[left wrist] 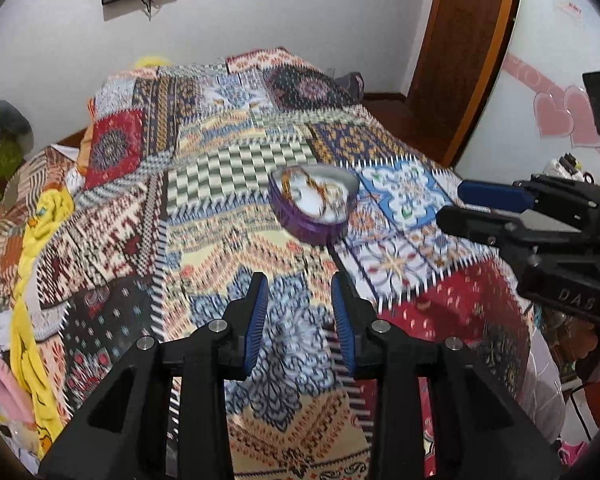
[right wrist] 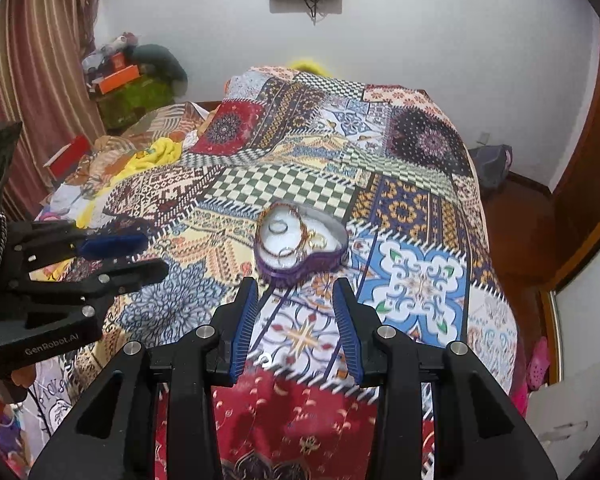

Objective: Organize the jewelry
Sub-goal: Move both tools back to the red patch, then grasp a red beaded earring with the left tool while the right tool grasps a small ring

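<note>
Nearest the right wrist camera, a small pale ring-shaped piece (right wrist: pixel 265 359) lies loose on the patchwork bedspread (right wrist: pixel 420 280), on the white-and-red seam between the fingers of the right gripper (right wrist: pixel 296 312); whether it is a ring or part of the print is hard to tell. That gripper hangs above the cloth with its jaws apart and nothing between them. The left gripper (left wrist: pixel 300 308) is likewise spread wide and empty, hovering over the blue-patterned patch closer to the bed's near edge. Beyond both, toward the middle of the bed, sits the purple heart-shaped box (right wrist: pixel 300 268), lidless, its white lining holding tangled bangles and chains (right wrist: pixel 300 240). The likely trouble starts with the soft, busy surface: a tiny piece on such a print is easy to miss, and pads pressing down could pinch cloth with it or push it into a fold. Dragging the bedspread would tilt or shift the light box and spill what it holds. Reaching into the box itself risks snagging one chain and lifting the whole tangle. Farther off, the bedspread drops away at the right edge toward the floor, so anything flicked that way may be lost.
</note>
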{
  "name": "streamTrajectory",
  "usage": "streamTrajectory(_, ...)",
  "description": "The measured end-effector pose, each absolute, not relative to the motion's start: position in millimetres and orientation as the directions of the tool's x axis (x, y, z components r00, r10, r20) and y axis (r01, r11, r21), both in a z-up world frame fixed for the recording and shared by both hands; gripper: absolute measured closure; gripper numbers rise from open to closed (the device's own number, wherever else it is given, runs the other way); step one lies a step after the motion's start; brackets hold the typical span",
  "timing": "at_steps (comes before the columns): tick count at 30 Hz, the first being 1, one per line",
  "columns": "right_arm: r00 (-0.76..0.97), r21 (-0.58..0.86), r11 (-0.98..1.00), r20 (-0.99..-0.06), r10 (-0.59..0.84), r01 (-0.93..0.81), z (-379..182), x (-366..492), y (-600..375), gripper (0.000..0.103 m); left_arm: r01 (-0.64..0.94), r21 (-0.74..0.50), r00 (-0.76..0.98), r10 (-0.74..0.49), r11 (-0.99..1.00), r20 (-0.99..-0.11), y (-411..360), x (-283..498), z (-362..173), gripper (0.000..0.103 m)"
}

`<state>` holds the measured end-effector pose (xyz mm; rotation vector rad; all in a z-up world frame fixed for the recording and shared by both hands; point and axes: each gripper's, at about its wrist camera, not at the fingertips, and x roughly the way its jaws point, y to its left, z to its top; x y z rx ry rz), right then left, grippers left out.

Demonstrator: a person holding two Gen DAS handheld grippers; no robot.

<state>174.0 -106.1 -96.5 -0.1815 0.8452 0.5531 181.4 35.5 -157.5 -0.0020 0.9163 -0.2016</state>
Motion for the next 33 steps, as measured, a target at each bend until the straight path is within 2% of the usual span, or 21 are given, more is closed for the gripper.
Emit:
streamTrajectory(10, 0.493, 0.084, 0.86, -0.79, 0.365, -0.503, -120.7, 162.2, -120.0, 0.068, 0.209, -0.13, 0.485, -0.218, 0.969, -0.847, 17.3, 176.0, -196.7, 0.071)
streamTrajectory(21, 0.417, 0.112, 0.857, -0.837, 0.354, -0.503, -152.1, 156.3, -127.9, 0.068, 0.234, -0.176, 0.431, -0.264, 0.956, -0.863, 0.9, 182.3, -219.7, 0.059)
streamTrajectory(30, 0.385, 0.135, 0.845, -0.845, 0.371, -0.517, -161.1, 161.1, -117.5, 0.068, 0.194, -0.223, 0.468, -0.291, 0.955, -0.835, 5.2, 193.7, -224.8, 0.059)
streamTrajectory(33, 0.375, 0.15, 0.843, -0.846, 0.38, -0.518, -163.1, 164.2, -115.6, 0.068, 0.212, -0.211, 0.479, -0.289, 0.954, -0.828, 3.2, 193.5, -225.5, 0.068)
